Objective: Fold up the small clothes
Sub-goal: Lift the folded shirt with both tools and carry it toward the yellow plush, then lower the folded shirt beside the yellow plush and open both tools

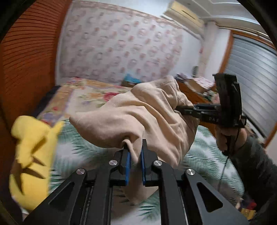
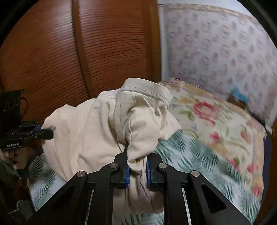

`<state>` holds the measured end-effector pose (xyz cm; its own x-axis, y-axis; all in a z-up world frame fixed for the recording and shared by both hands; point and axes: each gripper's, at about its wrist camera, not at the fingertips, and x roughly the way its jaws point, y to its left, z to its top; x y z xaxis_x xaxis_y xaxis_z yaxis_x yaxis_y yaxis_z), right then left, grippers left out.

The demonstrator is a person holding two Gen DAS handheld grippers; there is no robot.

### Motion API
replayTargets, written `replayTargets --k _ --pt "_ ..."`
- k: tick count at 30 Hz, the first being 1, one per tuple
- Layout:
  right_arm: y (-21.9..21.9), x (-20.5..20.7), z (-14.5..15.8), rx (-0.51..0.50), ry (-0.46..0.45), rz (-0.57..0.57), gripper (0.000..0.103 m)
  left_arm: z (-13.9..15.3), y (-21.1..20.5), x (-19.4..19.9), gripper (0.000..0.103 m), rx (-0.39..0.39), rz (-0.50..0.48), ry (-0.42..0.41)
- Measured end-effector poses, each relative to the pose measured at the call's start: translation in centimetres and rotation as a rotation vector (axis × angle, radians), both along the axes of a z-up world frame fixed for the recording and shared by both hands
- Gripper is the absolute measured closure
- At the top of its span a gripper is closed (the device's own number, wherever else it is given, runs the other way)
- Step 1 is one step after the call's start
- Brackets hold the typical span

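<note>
We hold a cream-coloured small garment up off the bed between our two tools. Our left hand-held gripper is clamped on a pinch of the cloth: a fold of fabric runs down between its blue pads and hangs out below them. In the same view our right hand-held gripper reaches in from the right, its black fingers buried in the far edge of the garment, with our hand wrapped round its grip and a grey sleeve behind it.

From the right wrist view, that gripper is also closed tight on the cloth, a bunched wad squeezed between its blue pads and spilling out beneath. A stitched hem arches over the top of the bundle. The left tool shows at the left edge, its tip pressed into the garment's side.

The garment sags between the two grips as a crumpled, rounded mass, above a bedcover printed with green fern leaves. Further up the bed lies a floral quilt in reds and yellows. A yellow plush toy sits at the left of the bed, blurred. Behind stand a slatted wooden wardrobe door and wallpaper patterned in pink. An air conditioner is mounted high on the wall.
</note>
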<state>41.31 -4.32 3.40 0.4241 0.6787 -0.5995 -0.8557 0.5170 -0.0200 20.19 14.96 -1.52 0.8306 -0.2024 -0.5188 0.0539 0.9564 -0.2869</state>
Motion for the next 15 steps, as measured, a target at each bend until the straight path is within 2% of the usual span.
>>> replayTargets --k 4,8,15 --pt "6.3 1.7 -1.0 -0.069 -0.035 0.05 0.089 -1.1 3.0 -0.5 0.092 -0.014 0.058 -0.01" --pt "11.2 3.5 -2.2 -0.132 -0.057 0.09 0.089 -2.9 5.1 -0.5 0.092 -0.034 0.099 0.016" --pt "18.0 5.7 -2.1 -0.202 -0.085 0.164 0.089 -5.5 7.4 -1.7 0.092 -0.076 0.154 0.056"
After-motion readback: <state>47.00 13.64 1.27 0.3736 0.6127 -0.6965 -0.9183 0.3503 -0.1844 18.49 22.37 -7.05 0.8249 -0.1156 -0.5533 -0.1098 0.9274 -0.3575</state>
